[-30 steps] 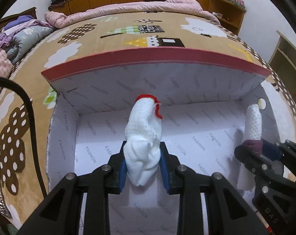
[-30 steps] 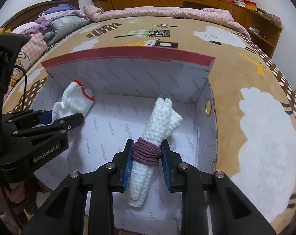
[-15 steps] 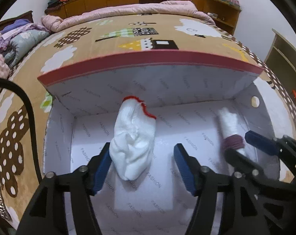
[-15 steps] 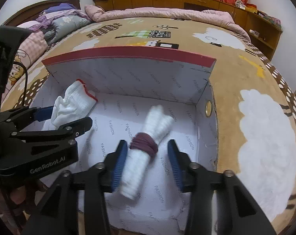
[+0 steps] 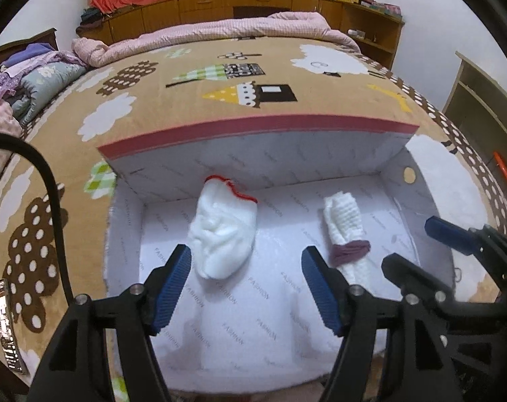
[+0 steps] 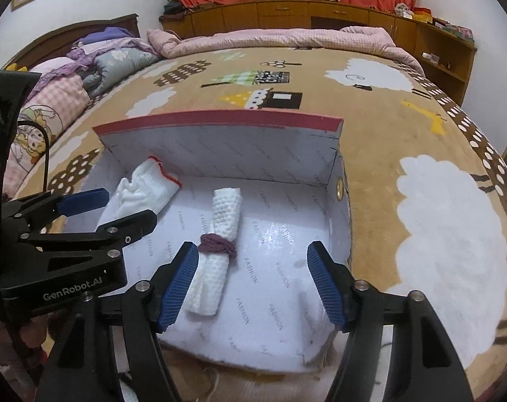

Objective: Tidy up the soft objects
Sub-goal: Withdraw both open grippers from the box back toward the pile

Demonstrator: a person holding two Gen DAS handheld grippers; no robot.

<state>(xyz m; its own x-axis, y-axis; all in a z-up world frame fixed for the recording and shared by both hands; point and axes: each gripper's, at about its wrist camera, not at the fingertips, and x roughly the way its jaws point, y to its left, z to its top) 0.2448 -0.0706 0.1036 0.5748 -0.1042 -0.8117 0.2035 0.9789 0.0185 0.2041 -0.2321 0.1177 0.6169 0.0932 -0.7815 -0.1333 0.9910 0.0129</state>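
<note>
Both the left gripper (image 5: 245,288) and right gripper (image 6: 253,283) have just opened wide and hold nothing; the glove (image 5: 221,234), centre frame, and the rolled towel (image 6: 216,244) look soft and light, best pinched mid-body.

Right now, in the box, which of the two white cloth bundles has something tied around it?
The rolled towel on the right side of the box has a dark purple band around its middle. The glove on the left only has a red cuff edge.

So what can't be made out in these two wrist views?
- Near wall of the box: cut off low in both views behind the fingers.
- Rolled towel, near end: left wrist view, behind that gripper's finger.
- White glove, lower part: right wrist view, behind the left gripper.
- Shelf items: too small.
</note>
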